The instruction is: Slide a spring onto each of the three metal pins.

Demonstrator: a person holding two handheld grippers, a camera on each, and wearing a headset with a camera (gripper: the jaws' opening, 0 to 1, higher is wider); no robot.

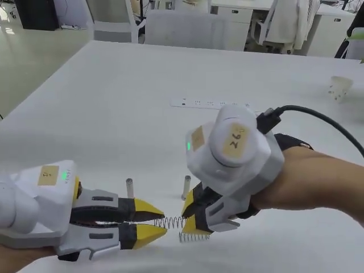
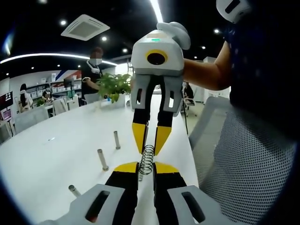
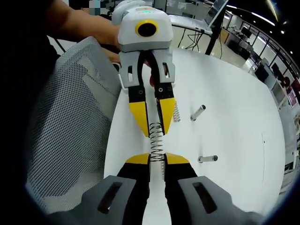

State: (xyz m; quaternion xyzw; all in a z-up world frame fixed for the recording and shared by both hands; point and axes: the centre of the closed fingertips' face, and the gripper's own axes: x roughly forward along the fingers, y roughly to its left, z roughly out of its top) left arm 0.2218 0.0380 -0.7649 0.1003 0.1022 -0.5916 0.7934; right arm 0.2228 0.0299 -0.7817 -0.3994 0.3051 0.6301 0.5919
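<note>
Head view, both grippers [image 1: 162,222] [image 1: 188,218] pinching spring [image 1: 174,222]

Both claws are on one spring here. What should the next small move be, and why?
Probably open the left claw and let the right claw carry the spring to the nearest pin. Both claws pinch the same spring at opposite ends, so neither end is free to go over a pin, and that pin looks bare.

Wire spring [image 1: 173,221], dull metal pins [image 1: 186,186], smooth matt white table [image 1: 142,85].
</note>
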